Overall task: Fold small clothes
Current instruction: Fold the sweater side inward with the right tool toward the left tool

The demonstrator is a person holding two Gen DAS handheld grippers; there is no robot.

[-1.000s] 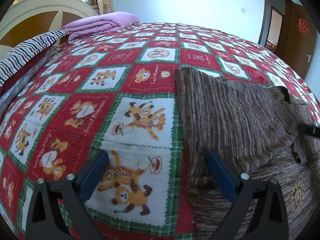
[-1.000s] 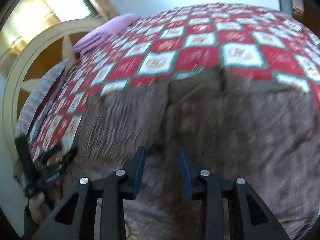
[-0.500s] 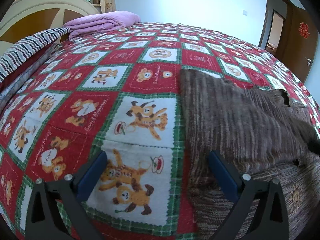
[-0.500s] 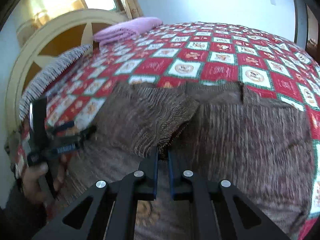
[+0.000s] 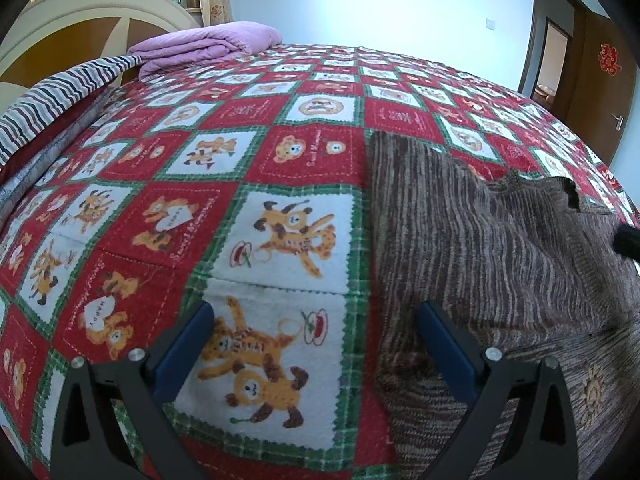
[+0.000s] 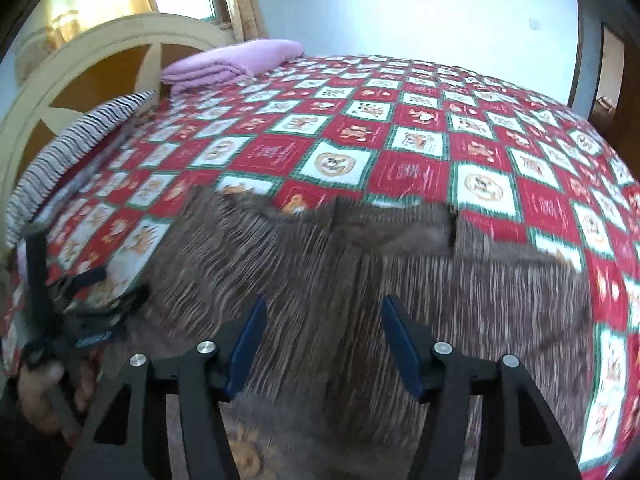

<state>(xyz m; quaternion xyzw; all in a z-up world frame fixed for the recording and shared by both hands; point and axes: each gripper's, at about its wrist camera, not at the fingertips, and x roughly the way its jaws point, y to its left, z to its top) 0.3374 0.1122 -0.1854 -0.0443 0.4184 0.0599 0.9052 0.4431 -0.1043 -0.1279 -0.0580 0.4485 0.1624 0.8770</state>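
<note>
We have a brown knit sweater [image 6: 400,280] lying flat on the quilt [image 5: 280,140], on the side away from the headboard [image 6: 80,64]. One sleeve looks already folded in across the body, its diagonal edge showing in the left wrist view.

Our left gripper [image 5: 316,344] hovers at the sweater's left edge, fingers wide and holding nothing: one finger sits over the bare quilt, the other over the knit. Our right gripper [image 6: 324,340] hangs above the middle of the sweater, fingers moderately apart, also empty.

The step in hand, as we judge it, is the next fold. To do it well we should pinch only the layers we mean to move, take the edge at two well-separated points so it lifts straight, and lay it down without dragging the part beneath. The knit looks loose and will likely stretch if tugged.

Which end is the neck we cannot tell. From the right wrist view the sweater's longer span appears to run left to right, its far edge facing the pink blanket [image 6: 232,60].
</note>
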